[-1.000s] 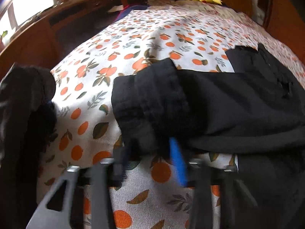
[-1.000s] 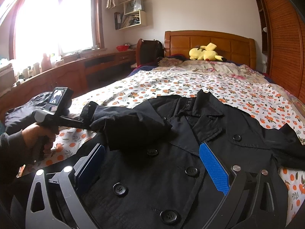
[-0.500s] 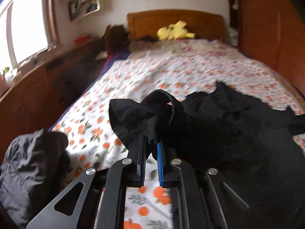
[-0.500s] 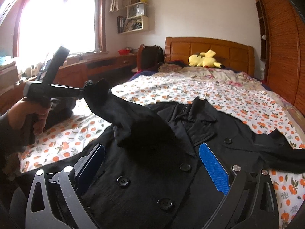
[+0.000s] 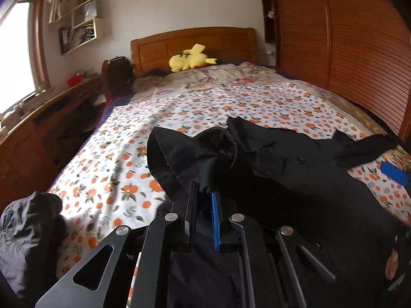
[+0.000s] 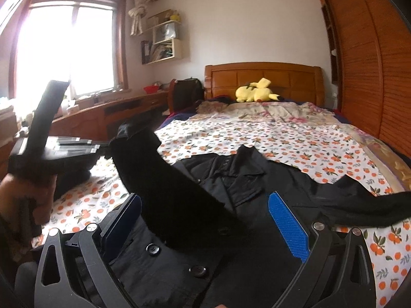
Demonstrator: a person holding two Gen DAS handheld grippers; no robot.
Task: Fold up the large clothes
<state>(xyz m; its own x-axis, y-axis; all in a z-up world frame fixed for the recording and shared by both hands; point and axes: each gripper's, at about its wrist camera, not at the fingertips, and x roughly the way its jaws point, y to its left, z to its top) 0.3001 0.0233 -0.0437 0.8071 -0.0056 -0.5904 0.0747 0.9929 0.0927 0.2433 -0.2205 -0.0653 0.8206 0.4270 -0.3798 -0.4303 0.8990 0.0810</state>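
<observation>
Black buttoned coat lies face-up on bed w/ orange-print sheet, collar toward headboard. Left gripper: jaws closed on the coat's sleeve, cuff raised above the coat front. Right gripper: jaws wide apart, holding nothing, over the button row. Bare sheet beyond collar; dark jacket at left bed edge.

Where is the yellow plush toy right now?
The yellow plush toy lies at the far end of the bed, against the wooden headboard, right of the dark backpack.
</observation>
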